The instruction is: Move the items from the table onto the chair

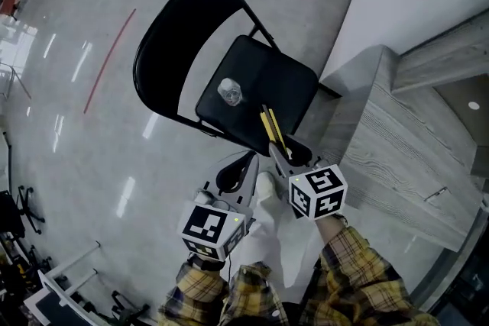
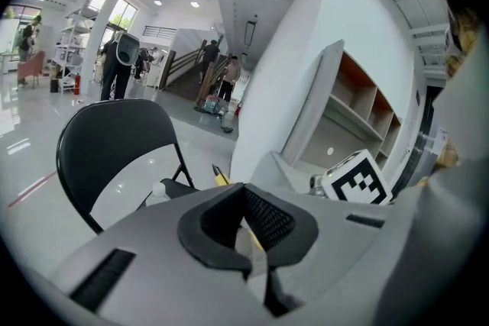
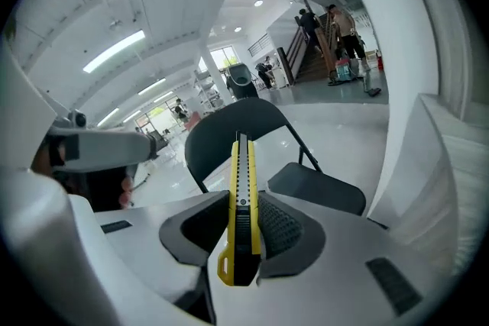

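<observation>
Glossy pale floor [image 1: 92, 133] spreads under a black folding chair [image 1: 260, 80]. The chair stands just beside a grey wood-grain surface [image 1: 397, 141], which lies at the right of the head view. No task item shows on the part of the surface that is in frame.

One small clear plastic thing [image 1: 230, 91], perhaps a little bottle, already lies on the seat toward its left side.

The right gripper [image 1: 281, 155] has its fingers clamped on a yellow utility knife [image 1: 271, 130]. The pads grip the black-and-yellow body from both sides, and its long end points forward past the fingertips. In the head view the knife hangs over the near edge of the seat, above it and not touching.

The left gripper [image 1: 243, 168] sits close beside the right one, lower and nearer the person. Its fingers are clenched together with nothing between them; the yellow seen past them in its own view is the other gripper's knife.

I judge the step in hand to be the delivery of the knife, with the carry nearly over and the set-down not yet made. The next move would be to:
- bring the right gripper lower over bare seat, clear of the plastic thing;
- tip the knife toward flat so it cannot slide off the front edge;
- let the fingers part only once its body rests on the seat.

The left gripper should stay out of the way.
</observation>
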The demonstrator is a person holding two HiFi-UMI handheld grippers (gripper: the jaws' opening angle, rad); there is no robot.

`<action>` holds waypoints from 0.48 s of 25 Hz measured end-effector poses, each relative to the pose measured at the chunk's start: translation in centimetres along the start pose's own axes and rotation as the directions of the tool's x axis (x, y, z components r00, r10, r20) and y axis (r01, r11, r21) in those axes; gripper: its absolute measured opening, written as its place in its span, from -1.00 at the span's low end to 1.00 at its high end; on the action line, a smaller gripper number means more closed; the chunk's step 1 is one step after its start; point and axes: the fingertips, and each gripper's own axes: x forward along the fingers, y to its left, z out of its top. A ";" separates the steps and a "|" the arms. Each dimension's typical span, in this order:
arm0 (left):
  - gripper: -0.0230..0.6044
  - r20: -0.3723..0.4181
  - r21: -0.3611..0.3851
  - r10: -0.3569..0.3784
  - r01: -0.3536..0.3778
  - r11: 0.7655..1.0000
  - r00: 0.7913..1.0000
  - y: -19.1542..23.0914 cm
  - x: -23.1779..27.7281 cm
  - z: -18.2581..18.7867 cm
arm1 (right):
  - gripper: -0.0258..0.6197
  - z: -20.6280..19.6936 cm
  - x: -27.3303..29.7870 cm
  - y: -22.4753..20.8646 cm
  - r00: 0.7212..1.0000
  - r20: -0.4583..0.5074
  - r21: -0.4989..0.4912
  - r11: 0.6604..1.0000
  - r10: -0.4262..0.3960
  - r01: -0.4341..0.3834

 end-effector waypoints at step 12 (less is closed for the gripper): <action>-0.92 -0.085 -0.022 0.004 -0.005 1.000 0.996 7.8 5.1 -7.1 | -0.53 -11.7 16.2 -11.1 0.952 -0.168 0.193 0.938 -0.257 0.287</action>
